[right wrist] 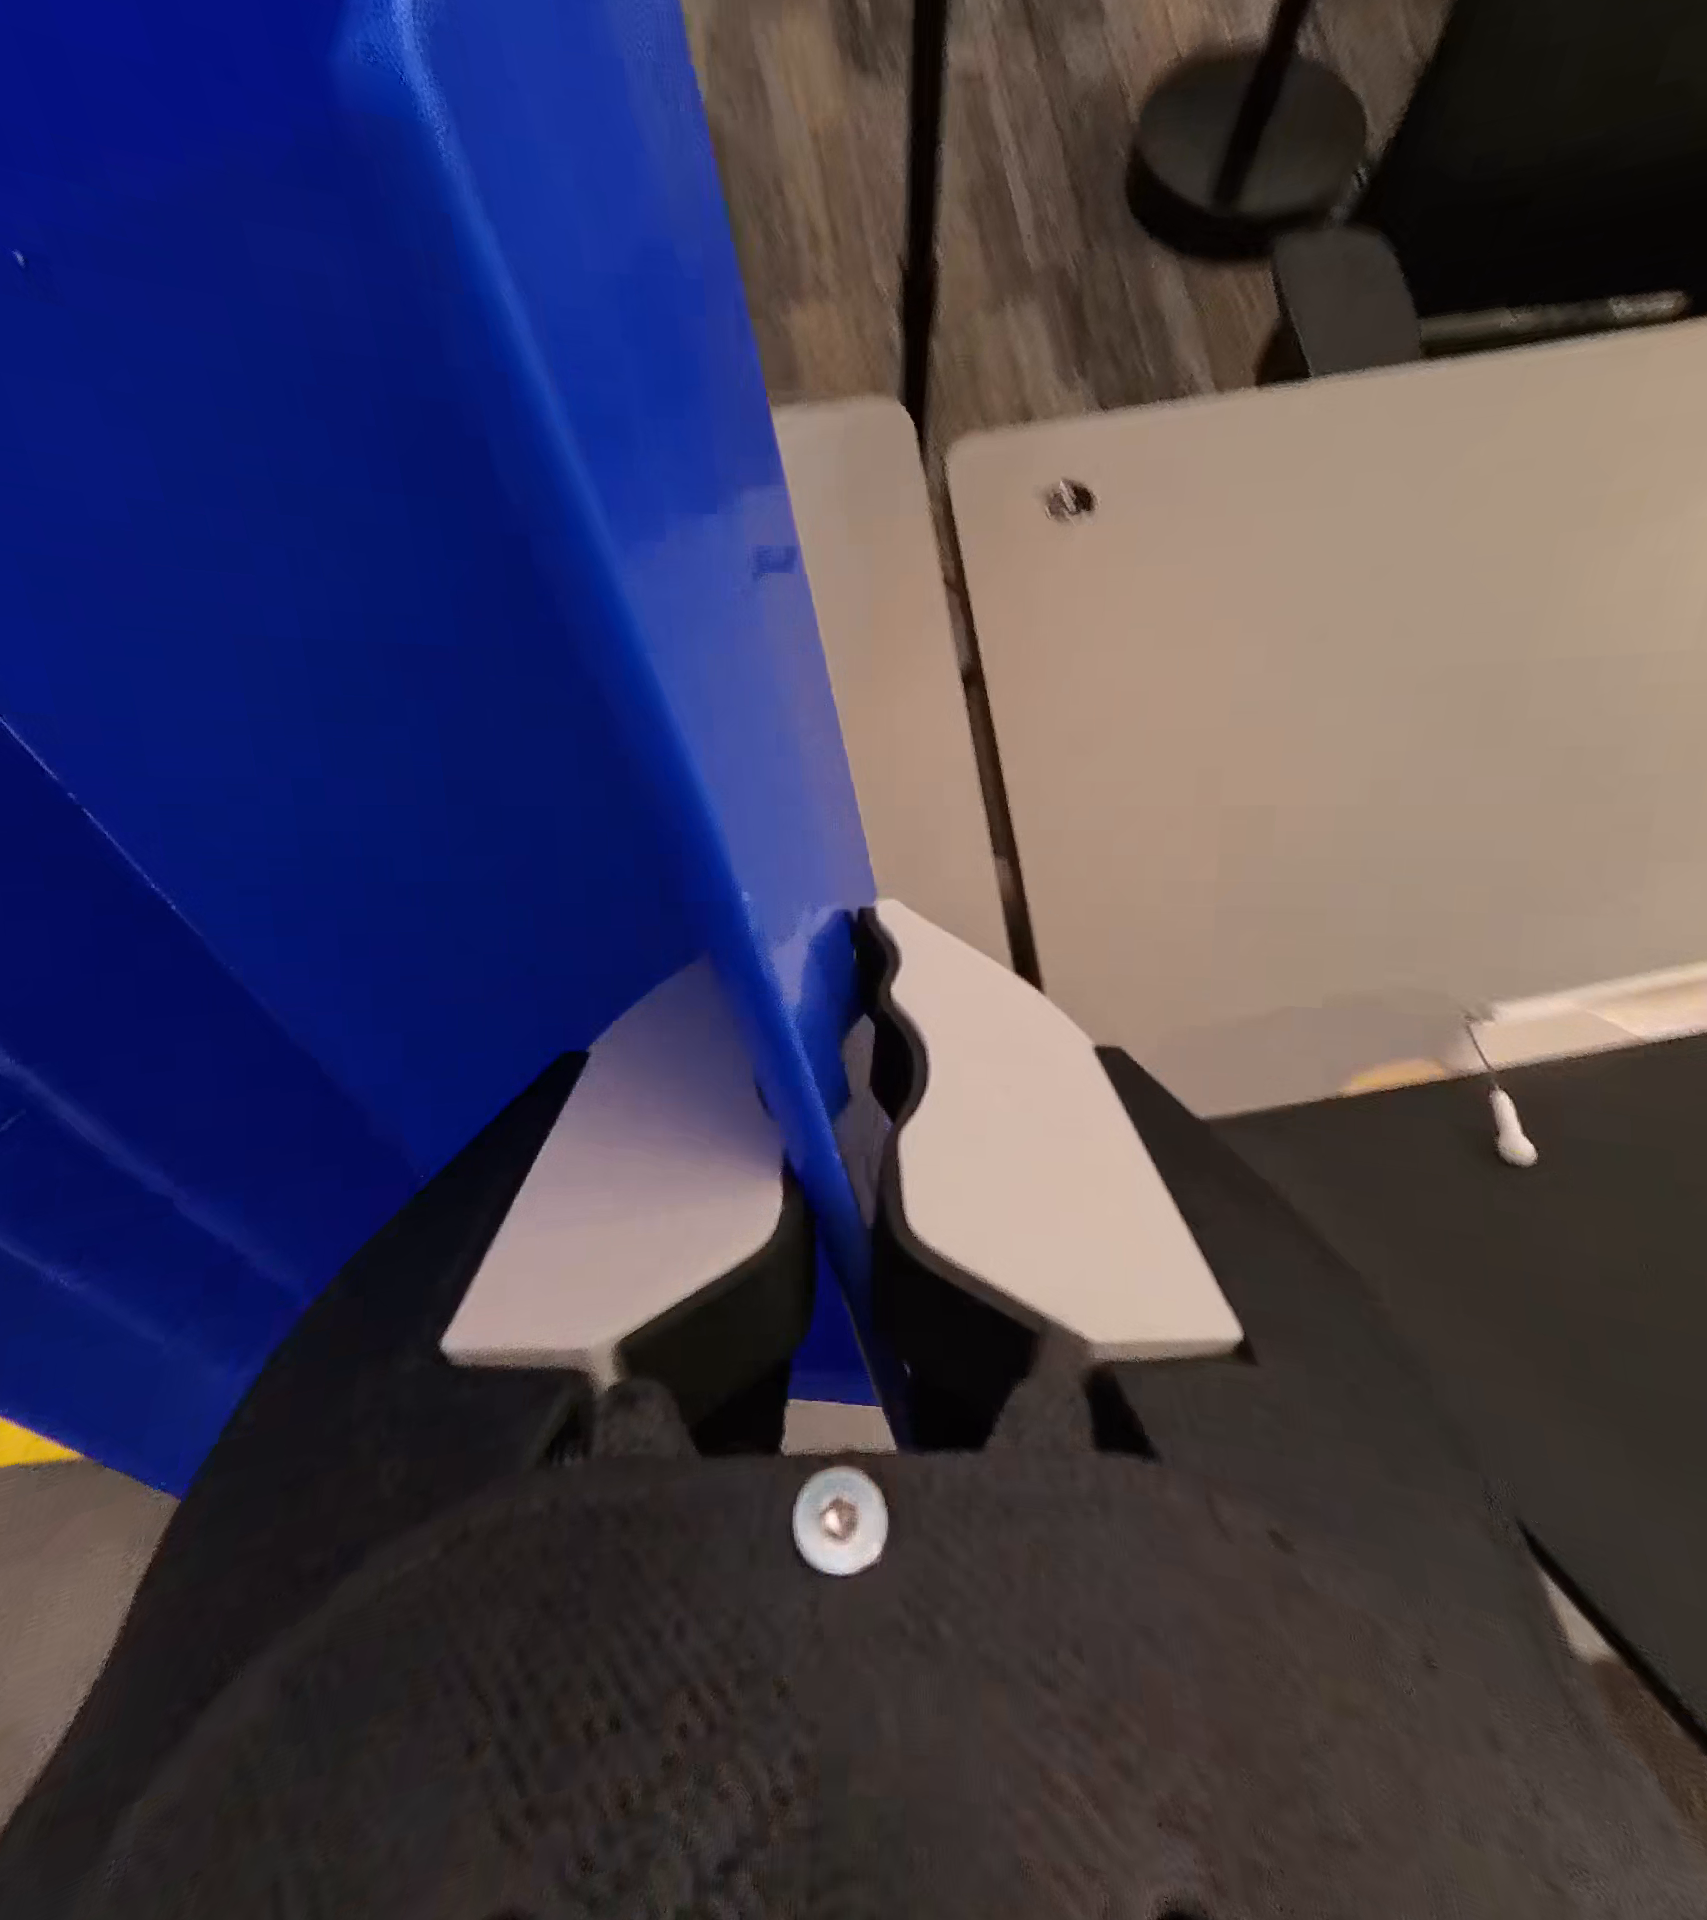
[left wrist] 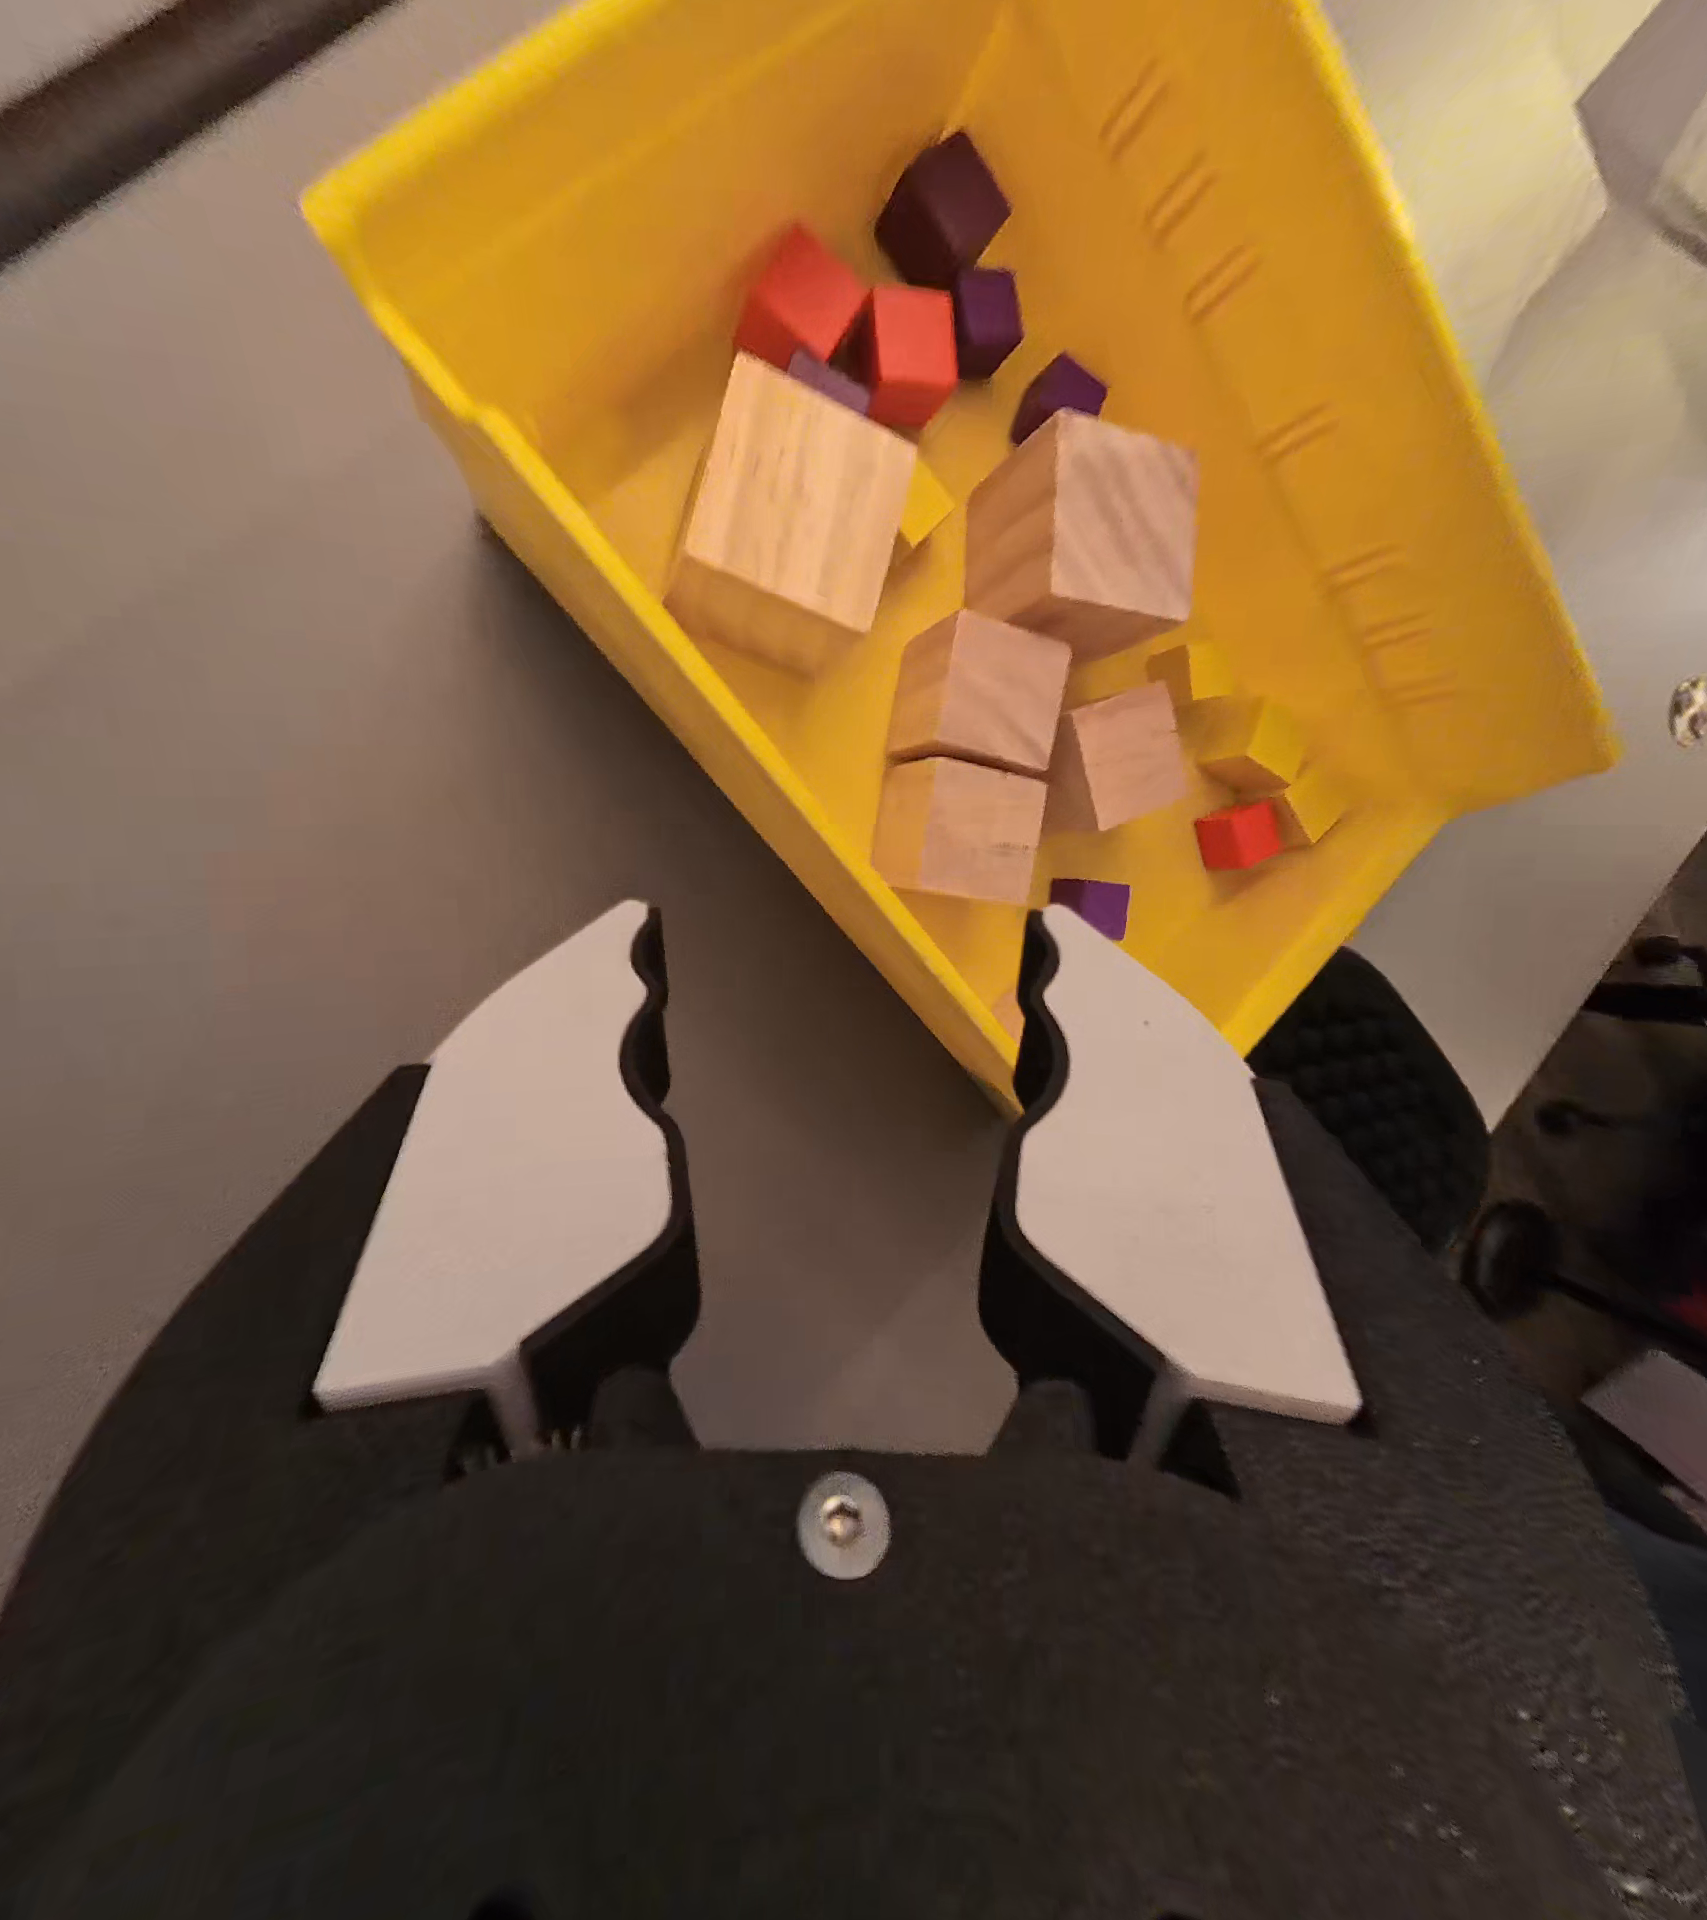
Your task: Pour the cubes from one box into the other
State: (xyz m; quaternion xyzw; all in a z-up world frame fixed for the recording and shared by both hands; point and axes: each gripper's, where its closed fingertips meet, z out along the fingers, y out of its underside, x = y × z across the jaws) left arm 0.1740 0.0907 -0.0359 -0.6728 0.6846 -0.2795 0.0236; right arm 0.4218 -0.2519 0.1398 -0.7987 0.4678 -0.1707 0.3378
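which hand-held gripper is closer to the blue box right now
Right. The right hand-held gripper is clamped on the blue box wall; the left hand-held gripper hangs open by the yellow box.

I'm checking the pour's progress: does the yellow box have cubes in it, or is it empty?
It has cubes. The yellow box holds wooden cubes and small red, purple and yellow ones on its floor.
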